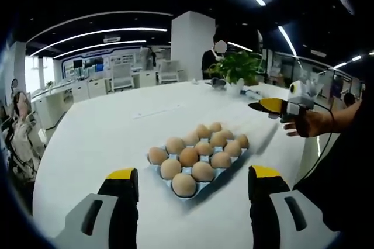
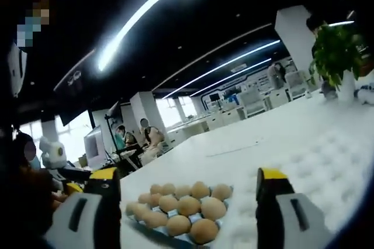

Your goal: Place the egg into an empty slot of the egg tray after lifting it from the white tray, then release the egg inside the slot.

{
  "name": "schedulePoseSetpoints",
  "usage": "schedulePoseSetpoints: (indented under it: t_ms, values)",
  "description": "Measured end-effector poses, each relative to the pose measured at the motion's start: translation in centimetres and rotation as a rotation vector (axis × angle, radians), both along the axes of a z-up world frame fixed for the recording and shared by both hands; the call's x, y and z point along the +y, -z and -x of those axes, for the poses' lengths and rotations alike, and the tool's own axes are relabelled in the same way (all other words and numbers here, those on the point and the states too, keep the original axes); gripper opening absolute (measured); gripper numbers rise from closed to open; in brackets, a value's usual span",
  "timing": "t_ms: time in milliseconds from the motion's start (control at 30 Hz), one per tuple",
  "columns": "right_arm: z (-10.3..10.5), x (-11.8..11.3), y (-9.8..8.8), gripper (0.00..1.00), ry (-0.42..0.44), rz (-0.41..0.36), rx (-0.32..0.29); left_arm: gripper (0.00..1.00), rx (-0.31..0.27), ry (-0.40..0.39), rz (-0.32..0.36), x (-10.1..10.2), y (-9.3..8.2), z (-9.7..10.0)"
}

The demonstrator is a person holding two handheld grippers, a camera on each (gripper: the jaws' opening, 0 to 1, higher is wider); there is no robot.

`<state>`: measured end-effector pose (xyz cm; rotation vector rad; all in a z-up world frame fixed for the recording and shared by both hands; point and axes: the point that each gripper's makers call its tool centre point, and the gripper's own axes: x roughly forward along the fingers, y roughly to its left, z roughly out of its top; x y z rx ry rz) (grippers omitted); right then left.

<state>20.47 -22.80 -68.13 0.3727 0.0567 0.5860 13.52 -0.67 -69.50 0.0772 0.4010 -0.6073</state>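
Twelve or so brown eggs [image 1: 189, 156] sit in the egg tray [image 1: 196, 189] on the white table [image 1: 105, 132]. Left gripper [image 1: 193, 180] and right gripper [image 2: 188, 195] both stand apart, empty. I think choosing an egg calmly and closing softly is best.

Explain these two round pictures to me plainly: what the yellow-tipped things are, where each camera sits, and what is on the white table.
No robot here: a person holds a two-jaw gripper in each hand, and a fisheye camera rides on each. The left gripper view looks along the left gripper; the right gripper view looks along the right gripper. Both stand open and hold nothing. The right gripper also shows at the right of the left gripper view, in the person's hand. On the white table lies a tray of brown eggs. A potted plant stands at the far end.
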Motion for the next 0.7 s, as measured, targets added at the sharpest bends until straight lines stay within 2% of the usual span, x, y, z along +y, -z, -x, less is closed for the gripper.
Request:
schedulePoseSetpoints:
  t_ms: [333,467,700]
  values:
    - [0.17,0.02,0.09,0.99,0.002,0.006,0.004,0.76,-0.002,0.008,0.008,-0.15,-0.03,0.10]
    - [0.32,0.27,-0.10,0.97,-0.012,-0.029,0.007,0.76,-0.005,0.013,0.008,0.02,-0.05,-0.01]
    - [0.13,0.22,-0.17,0.98,0.001,-0.020,-0.003,0.76,-0.002,0.015,0.011,0.29,-0.01,-0.04]
